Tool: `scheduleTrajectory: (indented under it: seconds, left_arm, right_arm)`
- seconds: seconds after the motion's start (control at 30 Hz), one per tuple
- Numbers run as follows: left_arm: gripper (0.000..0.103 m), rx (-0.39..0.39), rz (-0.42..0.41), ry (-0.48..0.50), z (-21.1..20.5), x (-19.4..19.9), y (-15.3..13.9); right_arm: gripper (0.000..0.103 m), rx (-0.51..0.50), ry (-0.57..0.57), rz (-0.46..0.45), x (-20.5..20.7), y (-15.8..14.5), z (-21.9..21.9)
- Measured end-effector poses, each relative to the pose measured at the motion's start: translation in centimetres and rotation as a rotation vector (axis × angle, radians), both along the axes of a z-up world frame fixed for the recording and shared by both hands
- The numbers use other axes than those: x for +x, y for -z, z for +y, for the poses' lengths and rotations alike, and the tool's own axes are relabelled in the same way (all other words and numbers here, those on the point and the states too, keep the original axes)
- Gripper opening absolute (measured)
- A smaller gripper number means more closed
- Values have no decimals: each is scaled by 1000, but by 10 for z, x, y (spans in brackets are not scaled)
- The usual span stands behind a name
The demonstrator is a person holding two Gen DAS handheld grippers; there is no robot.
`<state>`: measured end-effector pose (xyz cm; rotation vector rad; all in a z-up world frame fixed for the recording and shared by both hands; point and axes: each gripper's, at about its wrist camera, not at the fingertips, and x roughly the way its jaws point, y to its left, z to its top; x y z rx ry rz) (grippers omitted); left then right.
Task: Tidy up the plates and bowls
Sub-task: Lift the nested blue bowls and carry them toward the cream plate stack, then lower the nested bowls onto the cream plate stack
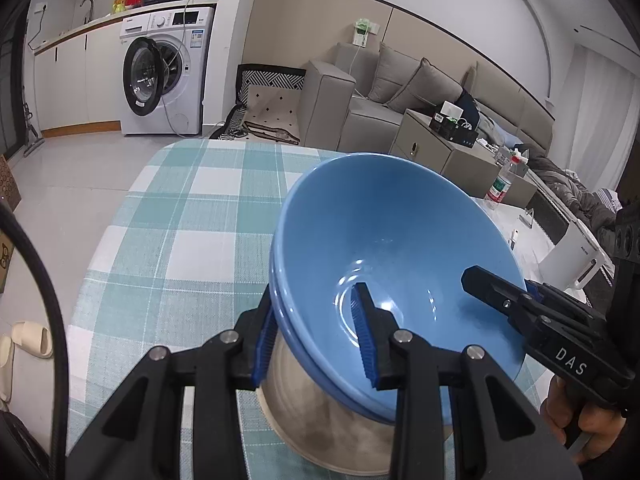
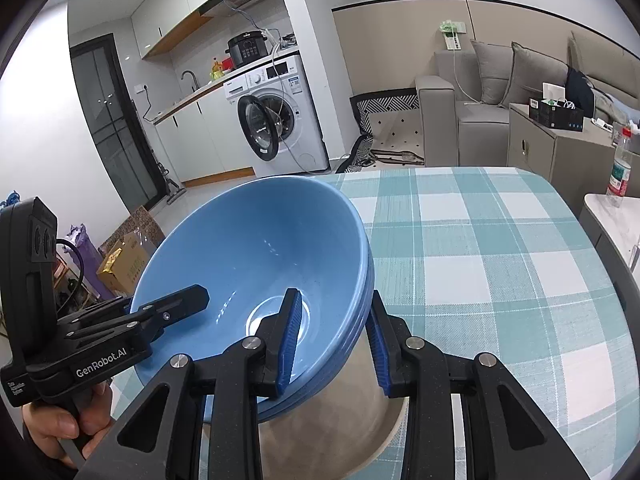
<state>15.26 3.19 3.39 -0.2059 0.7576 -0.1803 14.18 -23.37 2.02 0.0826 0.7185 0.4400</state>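
Note:
A stack of blue bowls (image 1: 384,240) sits nested in a steel bowl (image 1: 320,412) on the checked tablecloth (image 1: 180,220). My left gripper (image 1: 316,340) straddles the stack's left rim, one blue pad inside and one outside, jaws part open around the wall. My right gripper (image 2: 334,344) straddles the right rim of the bowls (image 2: 260,248) the same way, above the steel bowl (image 2: 340,408). Each gripper shows in the other's view: the right one (image 1: 520,312) and the left one (image 2: 160,316), reaching over the rim.
The table's far edge (image 1: 240,142) faces a washing machine (image 1: 168,76) and a grey sofa (image 1: 384,92). A white side table holds a bottle (image 1: 498,188) and a white kettle (image 1: 572,256) at the right. Bare tablecloth (image 2: 480,260) lies beside the bowls.

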Motion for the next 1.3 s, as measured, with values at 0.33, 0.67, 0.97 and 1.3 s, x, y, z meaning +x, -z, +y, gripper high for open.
scheduleTrajectory:
  seconds: [0.33, 0.67, 0.97, 1.3]
  left_arm:
    - [34, 6, 35, -3, -1, 11, 13]
    - [34, 1, 43, -4, -1, 18, 16]
    - [36, 4, 45, 4, -1, 17, 16]
    - [42, 16, 42, 13, -1, 17, 16]
  right_arm:
    - [32, -14, 4, 29, 10, 11, 3]
    - [32, -16, 10, 41, 16, 17, 3]
    - [33, -13, 11, 48, 19, 19, 2]
    - [41, -7, -6, 47, 19, 24, -2]
